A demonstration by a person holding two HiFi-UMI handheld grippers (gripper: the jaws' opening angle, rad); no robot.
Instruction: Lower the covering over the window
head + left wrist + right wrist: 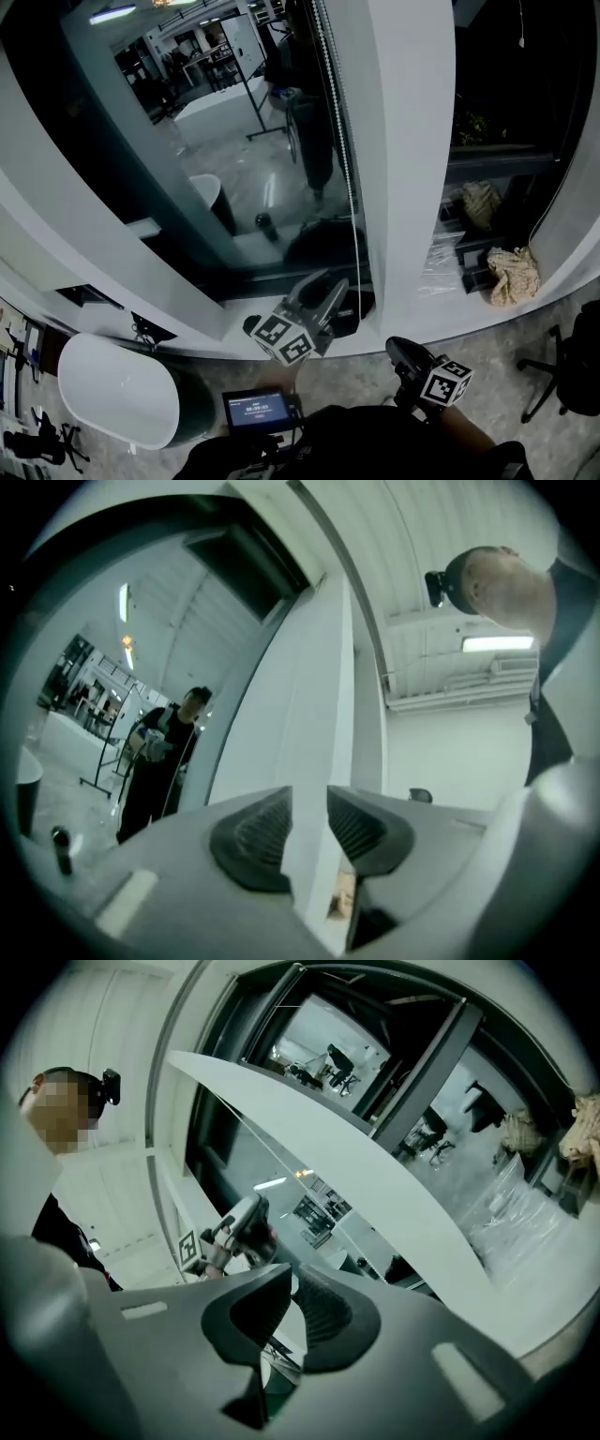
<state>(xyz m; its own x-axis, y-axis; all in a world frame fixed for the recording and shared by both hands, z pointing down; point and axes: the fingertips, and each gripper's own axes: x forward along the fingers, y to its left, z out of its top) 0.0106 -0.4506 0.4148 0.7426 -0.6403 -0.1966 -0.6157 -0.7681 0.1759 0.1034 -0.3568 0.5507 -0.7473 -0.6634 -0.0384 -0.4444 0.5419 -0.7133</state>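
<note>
The window (234, 141) is dark glass that mirrors the room, and no covering shows over it in the head view. A bead chain (349, 169) hangs down its right side beside a white pillar (408, 159). My left gripper (330, 289) points up at the chain's lower end above the sill. Its jaws stand open (309, 822) with only the pillar's edge seen through the gap. My right gripper (401, 347) is lower and to the right, away from the chain. A narrow gap shows between its pads (292, 1288), with nothing in it. The left gripper (239, 1227) also appears there.
A white bathtub (117, 389) stands at lower left, with a small lit screen (258, 410) near my body. A crumpled cloth (514, 272) lies on the right ledge. An office chair (562, 375) is at far right. A person's reflection (309, 112) shows in the glass.
</note>
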